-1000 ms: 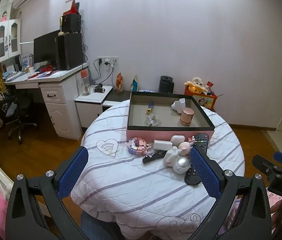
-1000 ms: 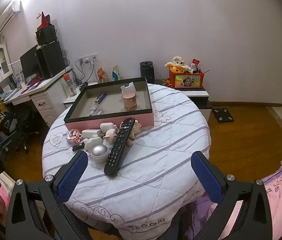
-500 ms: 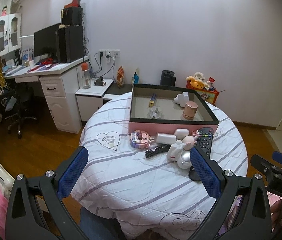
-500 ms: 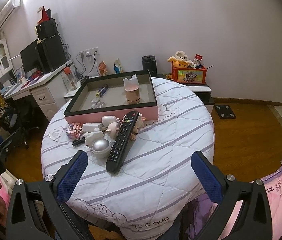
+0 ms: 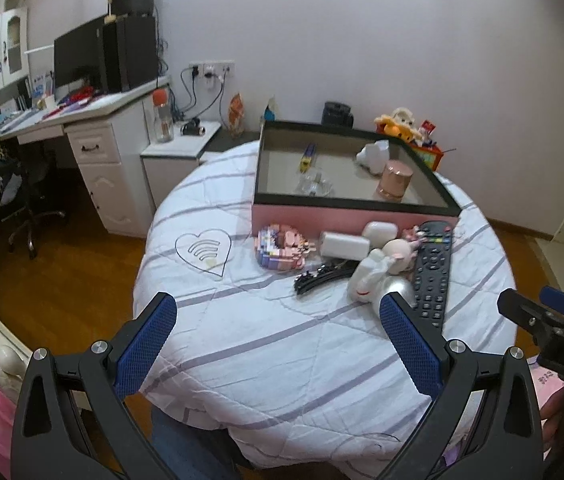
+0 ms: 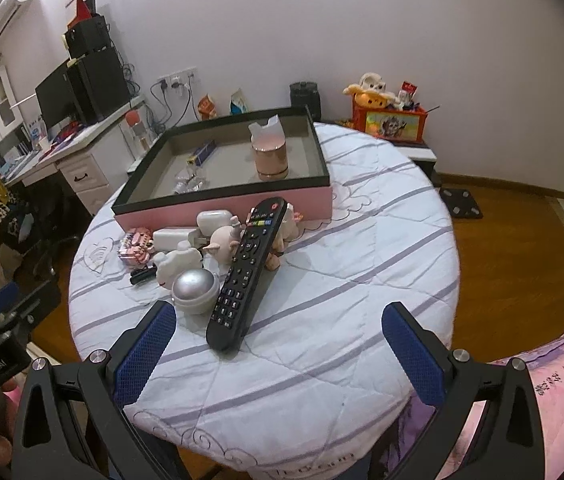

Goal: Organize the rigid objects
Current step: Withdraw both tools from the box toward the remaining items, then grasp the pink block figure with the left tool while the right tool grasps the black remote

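— Bedroom wall behind; what's on my left camera?
— Round quilted table, pink box, toys before it; left gripper spread wide, empty.
— Right camera?
— I see the remote control beside a silver dome; right gripper wide, empty.

A quilted cloth cover, matt white with lilac stripes, lies ahead of both pairs of fingers. The remote past the right gripper's left finger is matt black plastic beside a brushed silver dome. The blue finger pads look mesh-textured. The floor is glossy wood.
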`<control>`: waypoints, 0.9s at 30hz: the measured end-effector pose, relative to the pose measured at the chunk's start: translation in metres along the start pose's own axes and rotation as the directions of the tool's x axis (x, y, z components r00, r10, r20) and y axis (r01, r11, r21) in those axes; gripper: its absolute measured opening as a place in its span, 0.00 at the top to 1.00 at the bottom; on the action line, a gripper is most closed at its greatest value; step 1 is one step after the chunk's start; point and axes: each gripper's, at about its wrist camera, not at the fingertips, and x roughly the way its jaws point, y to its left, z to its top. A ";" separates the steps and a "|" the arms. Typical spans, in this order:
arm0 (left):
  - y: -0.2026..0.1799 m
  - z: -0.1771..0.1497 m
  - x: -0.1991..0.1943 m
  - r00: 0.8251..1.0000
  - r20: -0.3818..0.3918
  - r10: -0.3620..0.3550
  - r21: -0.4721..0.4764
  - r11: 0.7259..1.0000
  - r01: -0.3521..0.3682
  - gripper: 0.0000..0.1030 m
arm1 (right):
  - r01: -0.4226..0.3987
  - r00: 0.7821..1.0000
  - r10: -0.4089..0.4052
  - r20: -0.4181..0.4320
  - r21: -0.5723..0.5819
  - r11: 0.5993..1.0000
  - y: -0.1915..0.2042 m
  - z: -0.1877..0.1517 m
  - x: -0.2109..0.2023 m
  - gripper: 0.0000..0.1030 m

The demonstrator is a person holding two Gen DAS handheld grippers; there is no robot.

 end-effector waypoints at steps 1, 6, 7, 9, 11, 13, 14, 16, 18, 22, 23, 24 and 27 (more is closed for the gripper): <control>0.001 0.000 0.004 1.000 -0.006 0.002 -0.001 1.000 -0.002 0.00 | -0.005 1.000 0.005 -0.007 0.003 1.000 0.000 0.001 0.005 0.00; 0.006 0.002 0.031 0.999 -0.039 0.026 0.007 1.000 -0.025 0.00 | -0.024 0.998 0.025 -0.051 0.017 1.000 -0.002 0.007 0.034 0.00; 0.007 0.003 0.037 0.999 -0.044 0.029 0.010 1.000 -0.029 0.00 | -0.030 0.998 0.031 -0.060 0.020 0.999 -0.003 0.008 0.040 0.00; 0.008 0.006 0.049 0.998 -0.059 0.037 0.015 0.999 -0.036 0.01 | -0.043 0.996 0.045 -0.077 0.030 0.999 -0.004 0.010 0.052 0.00; 0.009 0.009 0.061 0.997 -0.070 0.042 0.023 0.999 -0.041 0.01 | -0.049 0.994 0.052 -0.092 0.037 0.998 -0.005 0.012 0.063 0.00; 0.009 0.012 0.074 0.996 -0.079 0.049 0.031 0.998 -0.047 0.01 | -0.051 0.993 0.055 -0.104 0.039 0.998 -0.005 0.014 0.072 0.01; 0.009 0.014 0.082 0.995 -0.088 0.051 0.037 0.998 -0.048 0.00 | -0.053 0.992 0.057 -0.109 0.040 0.998 -0.005 0.014 0.075 0.02; 0.009 0.017 0.095 0.993 -0.107 0.053 0.048 0.998 -0.048 0.00 | -0.056 0.991 0.061 -0.120 0.042 0.998 -0.005 0.016 0.083 0.02; 0.008 0.020 0.108 0.991 -0.121 0.060 0.059 0.997 -0.054 0.00 | -0.060 0.989 0.065 -0.130 0.043 0.997 -0.005 0.018 0.091 0.02; 0.007 0.024 0.129 0.987 -0.148 0.065 0.075 0.996 -0.054 0.00 | -0.072 0.986 0.078 -0.149 0.044 0.996 -0.003 0.020 0.107 0.02; 0.007 0.025 0.135 0.985 -0.156 0.067 0.077 0.995 -0.055 0.00 | -0.075 0.985 0.081 -0.155 0.047 0.996 -0.003 0.021 0.111 0.03; 0.007 0.025 0.139 0.985 -0.161 0.067 0.079 0.995 -0.055 0.00 | -0.077 0.984 0.084 -0.157 0.051 0.996 -0.003 0.021 0.114 0.09; 0.009 0.027 0.153 0.981 -0.184 0.067 0.082 0.995 -0.053 0.01 | -0.081 0.980 0.089 -0.178 0.050 0.995 -0.002 0.022 0.124 0.25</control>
